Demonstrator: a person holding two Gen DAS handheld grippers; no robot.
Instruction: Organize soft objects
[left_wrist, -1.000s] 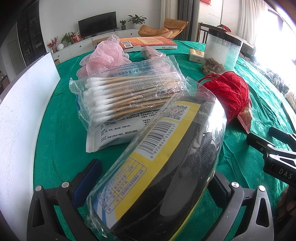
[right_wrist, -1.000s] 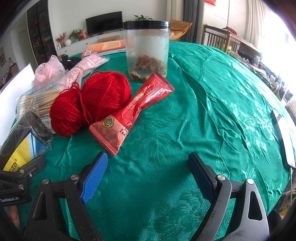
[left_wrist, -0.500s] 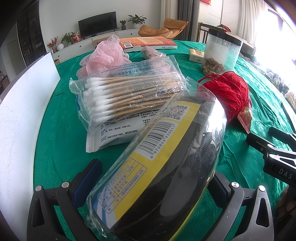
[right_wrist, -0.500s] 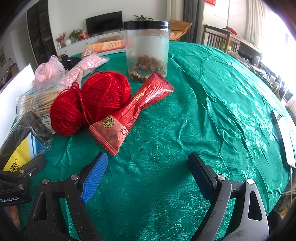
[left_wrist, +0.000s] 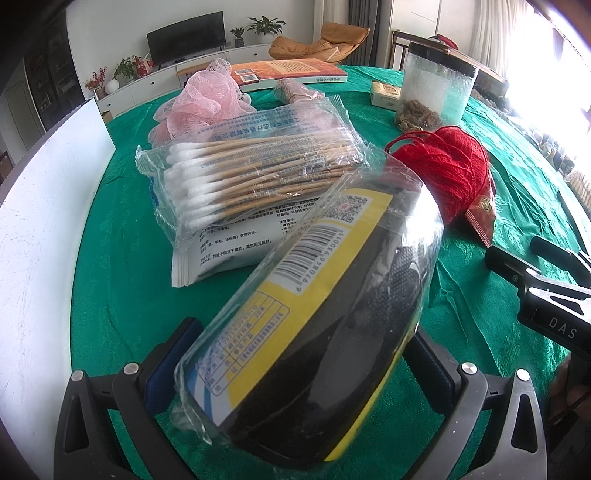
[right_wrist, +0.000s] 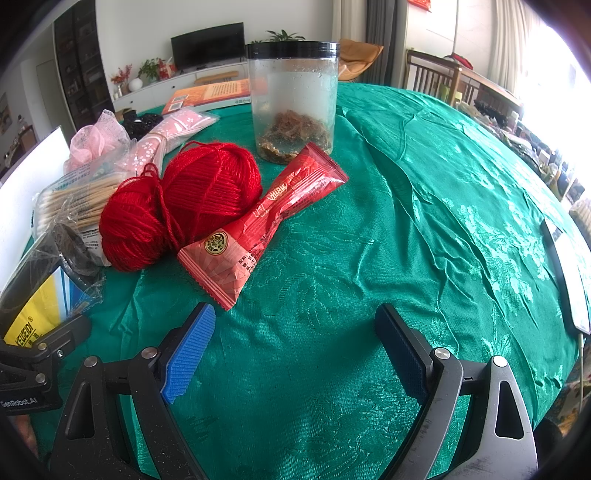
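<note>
Here, the left gripper (left_wrist: 303, 365) clamps a black-and-yellow plastic-wrapped pack (left_wrist: 314, 314) above the green tablecloth (right_wrist: 424, 221). It looks light, squashy, slippery-filmed; best gripped mid-body. The right gripper (right_wrist: 295, 350) hovers wide open, empty.

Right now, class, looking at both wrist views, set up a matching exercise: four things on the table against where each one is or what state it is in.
Things:
1. black and yellow packet
2. red yarn
3. clear jar
4. right gripper

States:
A. open, over bare green cloth
B. upright, black lid on
C. between the left gripper's fingers
D. touching the red snack wrapper

Pairs: 1-C, 2-D, 3-B, 4-A
</note>
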